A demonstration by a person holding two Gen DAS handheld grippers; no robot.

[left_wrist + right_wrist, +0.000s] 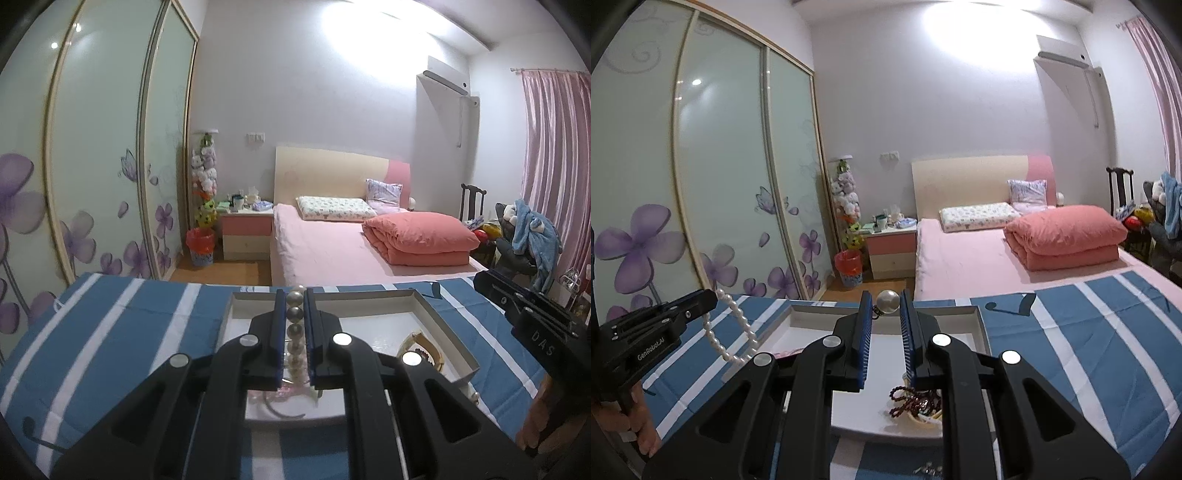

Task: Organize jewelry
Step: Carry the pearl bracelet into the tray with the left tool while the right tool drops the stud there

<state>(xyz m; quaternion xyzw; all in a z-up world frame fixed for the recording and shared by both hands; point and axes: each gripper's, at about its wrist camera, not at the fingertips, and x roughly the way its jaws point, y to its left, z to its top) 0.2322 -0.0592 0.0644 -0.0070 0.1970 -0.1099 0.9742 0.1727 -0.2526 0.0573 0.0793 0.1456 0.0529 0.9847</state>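
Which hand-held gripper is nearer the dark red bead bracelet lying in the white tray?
Right. The right hand-held gripper hovers above the dark red bead bracelet; the left hand-held gripper sits off to the side.

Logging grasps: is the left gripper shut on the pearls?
Shut: the left gripper pads pinch the pearl strand, whose loop hangs below it over the box.

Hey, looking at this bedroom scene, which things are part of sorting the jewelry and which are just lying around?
Part of the job:
- pearl strand, clamped in the left gripper
- large pearl piece, between the right gripper fingers
- white box
- dark bead string in the box

Just lying about:
- folded quilt
- red bin
- nightstand
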